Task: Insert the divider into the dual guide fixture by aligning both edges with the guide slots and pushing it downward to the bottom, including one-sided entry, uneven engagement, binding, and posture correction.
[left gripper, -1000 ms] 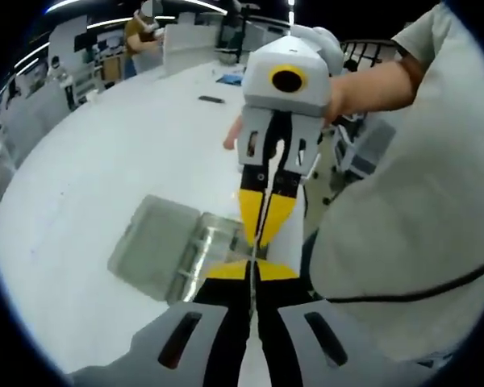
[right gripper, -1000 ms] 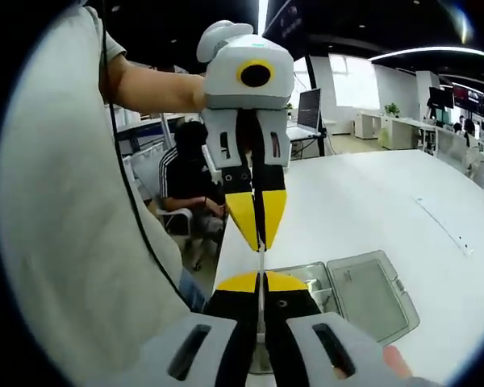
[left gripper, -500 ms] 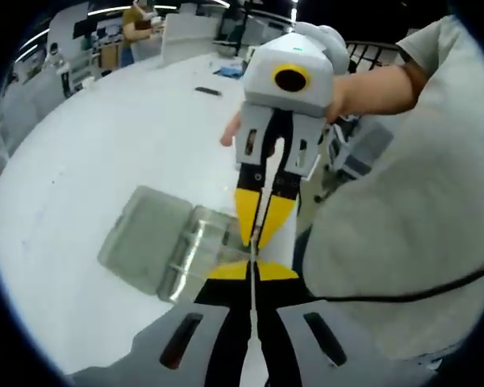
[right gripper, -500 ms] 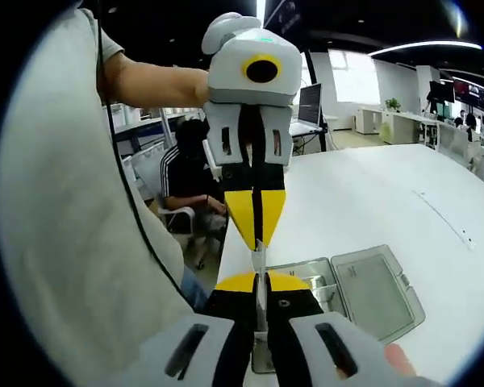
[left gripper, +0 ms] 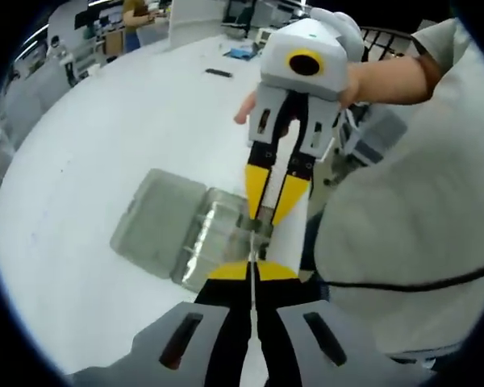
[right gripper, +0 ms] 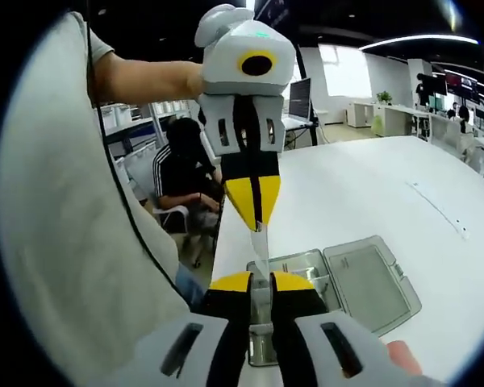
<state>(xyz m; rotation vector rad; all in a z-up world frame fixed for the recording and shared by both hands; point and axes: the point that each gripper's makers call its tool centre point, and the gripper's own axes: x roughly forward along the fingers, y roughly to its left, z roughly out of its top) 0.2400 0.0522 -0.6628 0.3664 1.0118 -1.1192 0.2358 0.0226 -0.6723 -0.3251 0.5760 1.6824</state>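
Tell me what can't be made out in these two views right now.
- Divider: clear and edge-on in both views, so its outline is lost.
- Guide slots in the box: too small, partly behind the right tongs in the right gripper view.
- Whether the right tongs grip the divider: contact is hidden between the jaws.

Bright, even overhead lighting from ceiling strip lights (right gripper: 423, 39); white table (left gripper: 105, 137) reads slightly washed out with soft, faint shadows. Heavy fisheye bending at edges. Background desks soft, near foreground slightly blurred.
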